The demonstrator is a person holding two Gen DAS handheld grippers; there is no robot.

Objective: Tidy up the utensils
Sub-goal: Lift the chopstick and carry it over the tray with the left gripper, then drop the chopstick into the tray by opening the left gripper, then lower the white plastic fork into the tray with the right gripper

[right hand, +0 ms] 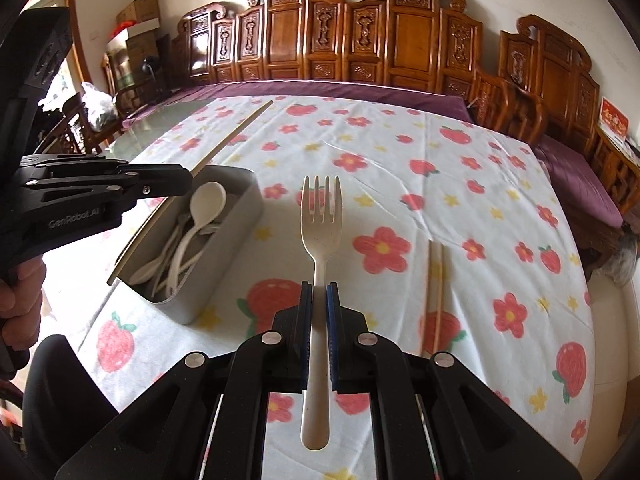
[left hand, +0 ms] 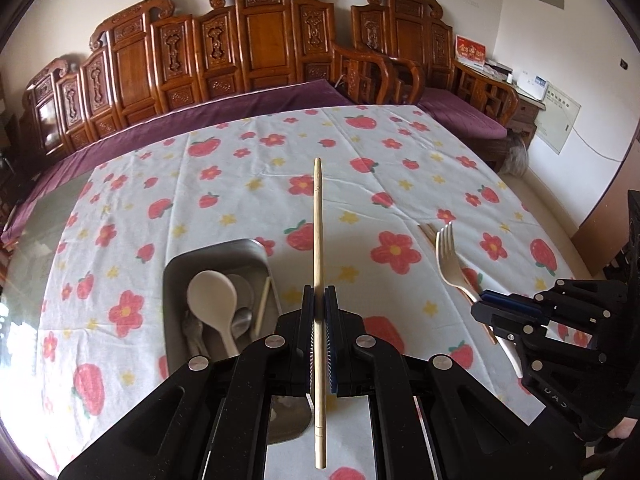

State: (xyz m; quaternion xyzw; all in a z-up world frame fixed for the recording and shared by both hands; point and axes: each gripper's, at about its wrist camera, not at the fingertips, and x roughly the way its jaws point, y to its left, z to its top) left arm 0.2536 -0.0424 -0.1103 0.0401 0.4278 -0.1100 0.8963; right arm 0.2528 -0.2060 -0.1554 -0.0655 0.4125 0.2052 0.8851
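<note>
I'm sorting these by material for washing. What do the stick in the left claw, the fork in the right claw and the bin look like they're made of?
Chopstick: likely bamboo, matte tan with faint grain. Fork: cream, dull and slightly speckled, probably plastic or a fibre composite; hard to tell which. Bin: grey brushed sheen with soft reflections, looks like stainless steel.

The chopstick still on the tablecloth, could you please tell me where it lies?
In the right wrist view, the loose chopstick lies flat on the tablecloth, right of the fork held by the right gripper.
</note>
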